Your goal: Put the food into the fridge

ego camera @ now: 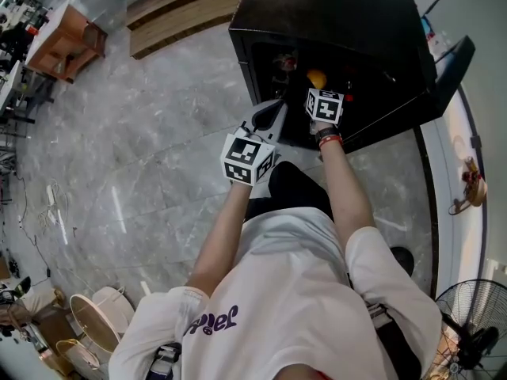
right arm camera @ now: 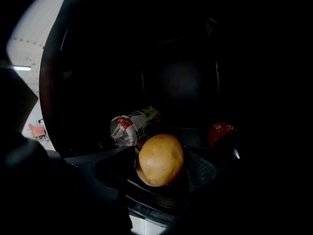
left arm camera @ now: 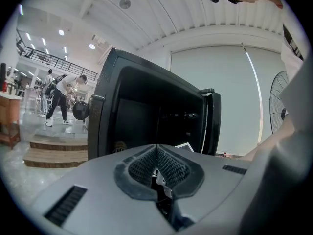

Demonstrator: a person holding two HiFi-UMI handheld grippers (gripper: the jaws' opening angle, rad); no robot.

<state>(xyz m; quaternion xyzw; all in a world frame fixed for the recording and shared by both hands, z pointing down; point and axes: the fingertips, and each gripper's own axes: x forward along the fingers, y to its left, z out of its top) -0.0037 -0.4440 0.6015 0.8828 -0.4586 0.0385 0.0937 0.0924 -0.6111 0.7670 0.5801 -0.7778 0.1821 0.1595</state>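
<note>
While right gripper sits inside fridge: one potato clamped in wide-spread jaws; one packet, one red-capped bottle behind. Left gripper closed, empty.

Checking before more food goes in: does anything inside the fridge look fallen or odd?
The labelled bottle seems to lie on its side beyond the yellow food that the right gripper holds. No spill shows.

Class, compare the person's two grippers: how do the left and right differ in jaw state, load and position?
The left gripper has its jaws closed together; the right gripper has its jaws wide around a potato. The left gripper carries nothing; the right gripper holds the potato. The left gripper sits outside the fridge; the right gripper reaches inside it. Both point toward the fridge.
</note>
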